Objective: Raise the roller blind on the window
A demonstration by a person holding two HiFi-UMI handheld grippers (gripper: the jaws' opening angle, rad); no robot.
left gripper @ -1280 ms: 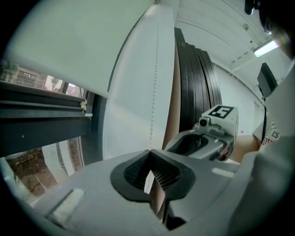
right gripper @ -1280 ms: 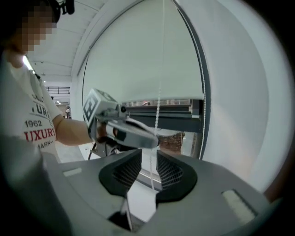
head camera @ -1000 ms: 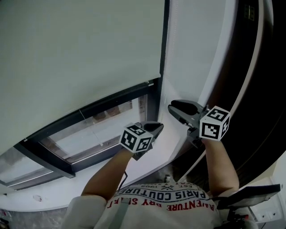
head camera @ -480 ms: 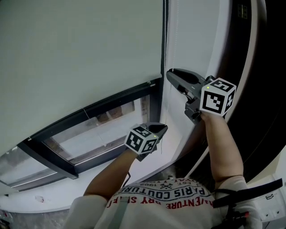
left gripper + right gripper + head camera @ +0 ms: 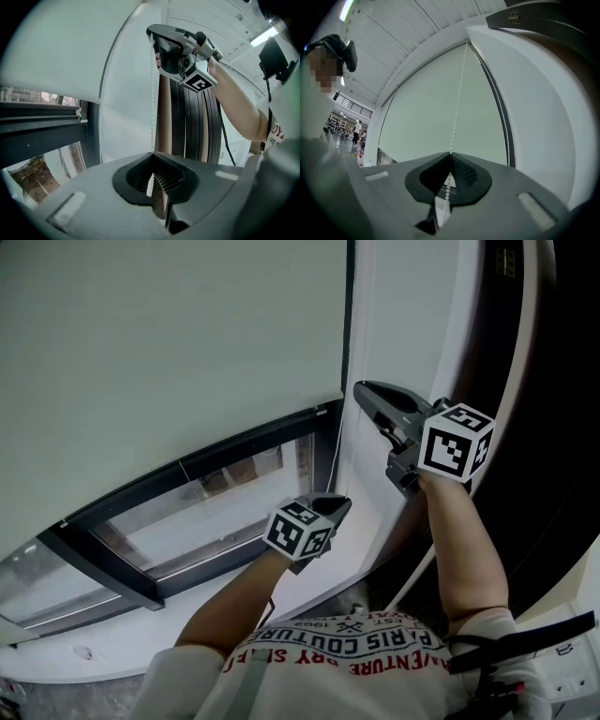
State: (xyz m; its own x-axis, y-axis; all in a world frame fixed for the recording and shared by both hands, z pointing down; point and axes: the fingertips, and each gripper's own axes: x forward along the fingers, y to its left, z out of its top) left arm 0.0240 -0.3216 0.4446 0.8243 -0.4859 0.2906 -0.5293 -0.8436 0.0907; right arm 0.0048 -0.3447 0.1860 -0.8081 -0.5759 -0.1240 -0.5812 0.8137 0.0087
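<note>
The pale roller blind point(image 5: 169, 362) hangs over most of the window, its bottom bar slanting across the head view above the dark window frame point(image 5: 234, 451). Its white bead chain point(image 5: 151, 93) drops along the blind's right edge. My left gripper point(image 5: 339, 503) is low on the chain and shut on it; the beads enter its closed jaws point(image 5: 152, 157). My right gripper point(image 5: 359, 388) is higher up, by the blind's lower right corner. Its jaws have just been closing and now pinch the bead chain point(image 5: 458, 98) at their tips point(image 5: 450, 154). A second chain strand point(image 5: 505, 131) hangs free to the right.
A white wall column point(image 5: 412, 324) stands right of the window, with a dark curved panel point(image 5: 553, 427) beyond it. A white sill point(image 5: 56, 657) runs below the glass. The person's arms and printed shirt point(image 5: 347, 652) fill the bottom of the head view.
My right gripper has risen along the chain from beside the left gripper to the blind's lower corner. The left gripper has stayed low on the chain.
</note>
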